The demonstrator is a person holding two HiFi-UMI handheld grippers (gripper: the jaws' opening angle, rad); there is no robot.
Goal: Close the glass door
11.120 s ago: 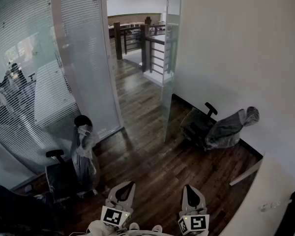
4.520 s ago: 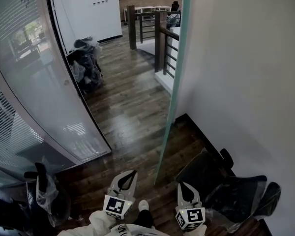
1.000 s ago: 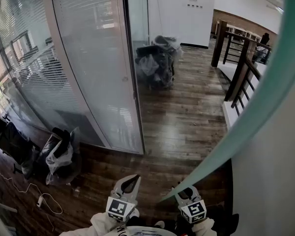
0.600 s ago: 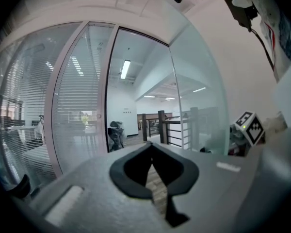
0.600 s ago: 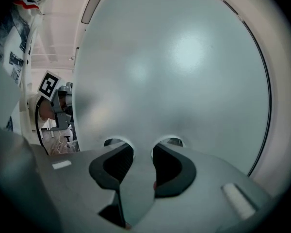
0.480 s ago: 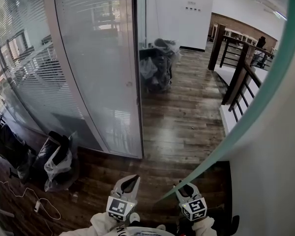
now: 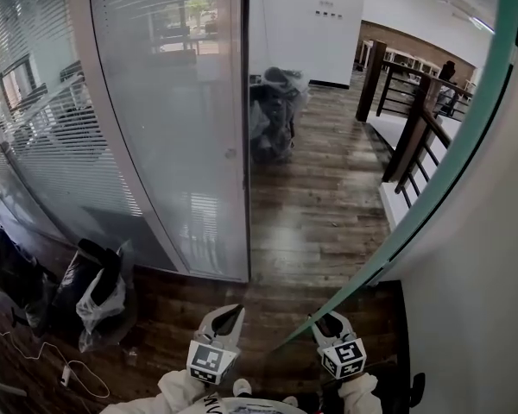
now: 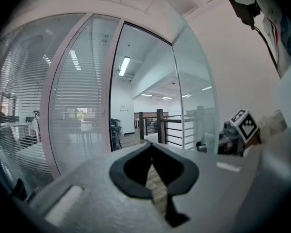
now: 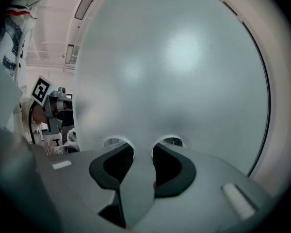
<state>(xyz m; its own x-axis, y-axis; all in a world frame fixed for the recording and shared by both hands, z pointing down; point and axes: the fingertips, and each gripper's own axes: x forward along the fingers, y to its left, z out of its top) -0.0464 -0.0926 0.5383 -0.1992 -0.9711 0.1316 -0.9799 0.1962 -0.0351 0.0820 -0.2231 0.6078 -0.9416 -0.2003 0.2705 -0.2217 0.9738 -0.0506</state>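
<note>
Glass door (image 9: 184, 72) stands open, well off its frame (image 7: 244, 188). Right gripper (image 7: 328, 324) fingers clamp its free edge, while left gripper (image 7: 226, 317) fingers sit together, empty. Advice: grip firmly and swing smoothly toward the frame.

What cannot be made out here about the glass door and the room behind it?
- Right gripper view: the frosted glass door fills the picture and hides everything behind it.
- Head view: the door's top is cut off by the upper edge.
- Head view: the person beyond the railing is too small to describe.
</note>
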